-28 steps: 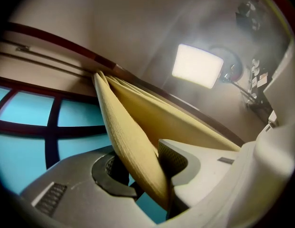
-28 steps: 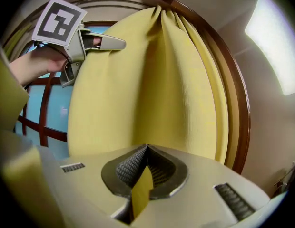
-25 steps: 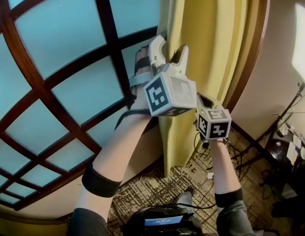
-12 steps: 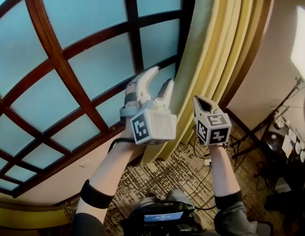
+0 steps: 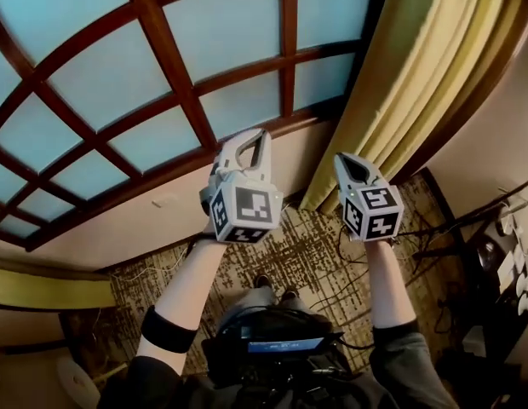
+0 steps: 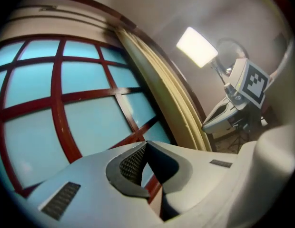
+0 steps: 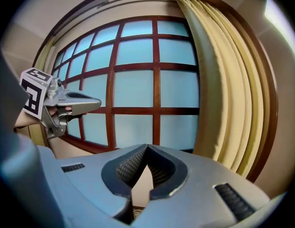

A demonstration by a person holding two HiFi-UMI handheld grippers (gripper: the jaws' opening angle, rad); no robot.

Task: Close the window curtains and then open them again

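The left gripper is pointing toward the window, its jaws having just been closing and now meeting tip to tip with nothing between them. The yellow curtain is hanging gathered in folds along the window's right edge, leaving the blue panes and red-brown bars showing. Farther right, the right gripper is hovering near the curtain, its marker cube sitting below and right of a glowing light.
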